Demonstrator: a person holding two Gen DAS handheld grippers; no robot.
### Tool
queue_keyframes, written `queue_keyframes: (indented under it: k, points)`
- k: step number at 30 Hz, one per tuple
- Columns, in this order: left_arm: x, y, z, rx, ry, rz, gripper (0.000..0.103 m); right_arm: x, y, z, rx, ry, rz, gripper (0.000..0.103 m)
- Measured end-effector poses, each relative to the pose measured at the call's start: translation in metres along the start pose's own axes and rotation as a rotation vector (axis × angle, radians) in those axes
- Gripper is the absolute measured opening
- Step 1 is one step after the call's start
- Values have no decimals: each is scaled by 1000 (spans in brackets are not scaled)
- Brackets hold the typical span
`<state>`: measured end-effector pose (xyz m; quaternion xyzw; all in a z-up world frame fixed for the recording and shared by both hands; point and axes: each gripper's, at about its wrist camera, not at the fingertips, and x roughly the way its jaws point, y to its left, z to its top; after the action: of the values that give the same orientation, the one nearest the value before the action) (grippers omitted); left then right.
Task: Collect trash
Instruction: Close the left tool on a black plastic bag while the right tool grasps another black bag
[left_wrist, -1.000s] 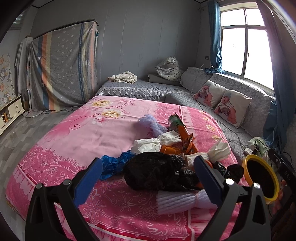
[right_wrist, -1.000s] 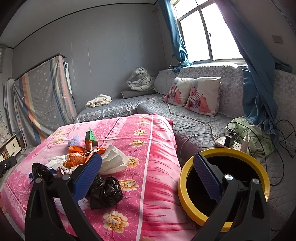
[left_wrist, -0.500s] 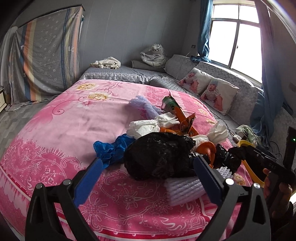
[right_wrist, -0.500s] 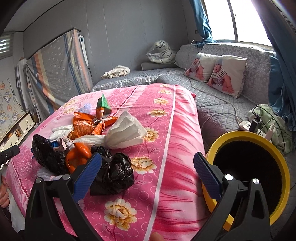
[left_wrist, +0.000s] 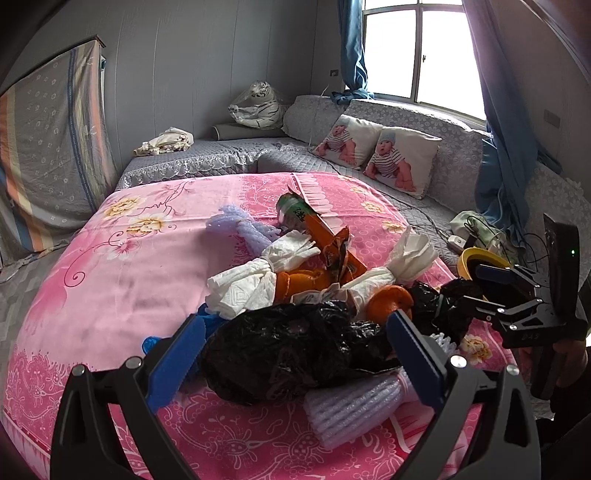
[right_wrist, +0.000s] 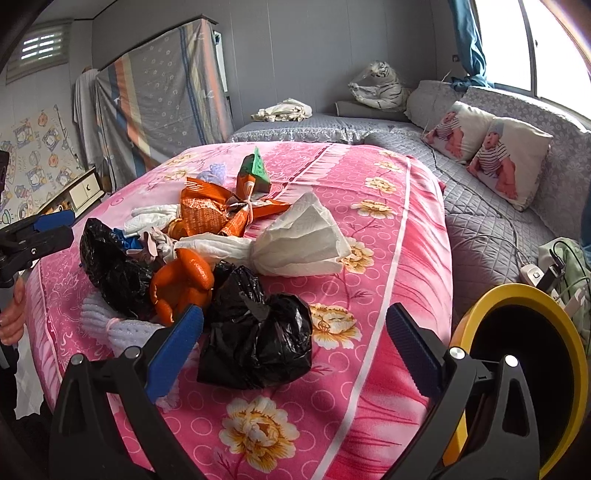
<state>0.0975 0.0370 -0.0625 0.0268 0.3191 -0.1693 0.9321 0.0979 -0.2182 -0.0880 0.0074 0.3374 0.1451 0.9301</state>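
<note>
A heap of trash lies on the pink bedspread (left_wrist: 110, 266). My left gripper (left_wrist: 295, 350) is open, its jaws on either side of a large crumpled black bag (left_wrist: 288, 350). Around it lie white tissue bundles (left_wrist: 251, 280), orange peel (left_wrist: 391, 302), an orange wrapper (left_wrist: 332, 247) and a white foam net (left_wrist: 354, 410). My right gripper (right_wrist: 295, 347) is open, just in front of a smaller black bag (right_wrist: 258, 336). The yellow-rimmed bin (right_wrist: 517, 369) stands to its right, off the bed's edge. The right gripper also shows in the left wrist view (left_wrist: 491, 288).
A grey quilted sofa (left_wrist: 406, 199) with two baby-print pillows (left_wrist: 376, 151) runs behind and right of the bed. A power strip and cables (right_wrist: 543, 273) lie by the bin. A striped cloth (right_wrist: 162, 88) covers something at the back left.
Both grippers have moved in closer to the trash heap. The left now straddles the large black bag; the right has swung left from the bin toward the smaller black bag.
</note>
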Motion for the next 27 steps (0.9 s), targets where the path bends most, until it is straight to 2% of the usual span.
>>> queue_keyframes:
  k: [6, 11, 14, 17, 19, 20, 21, 22, 24, 27]
  points:
    - [17, -3, 2, 51, 50, -10, 95, 12, 1, 3, 23, 33, 51, 95]
    - [28, -2, 2, 46, 68, -13, 95, 21, 0, 2, 50, 58, 69, 95]
    - [29, -5, 1, 60, 71, -7, 88, 26, -4, 1, 77, 78, 82, 95]
    - [32, -7, -1, 65, 86, -7, 75, 29, -7, 0, 101, 84, 91, 95]
    - [35, -5, -2, 56, 101, -8, 63, 32, -10, 0, 117, 93, 103, 93]
    - [37, -5, -3, 51, 107, -5, 59, 33, -11, -1, 123, 98, 107, 89]
    - [39, -4, -3, 47, 114, -4, 52, 35, -11, -1, 124, 105, 108, 78]
    - [40, -4, -4, 43, 121, -1, 43, 37, -10, -2, 123, 110, 100, 73]
    - [43, -4, -6, 38, 131, 12, 31, 38, -11, -2, 122, 109, 97, 70]
    - [45, -4, -9, 34, 139, 20, 21, 38, -10, -2, 116, 107, 102, 57]
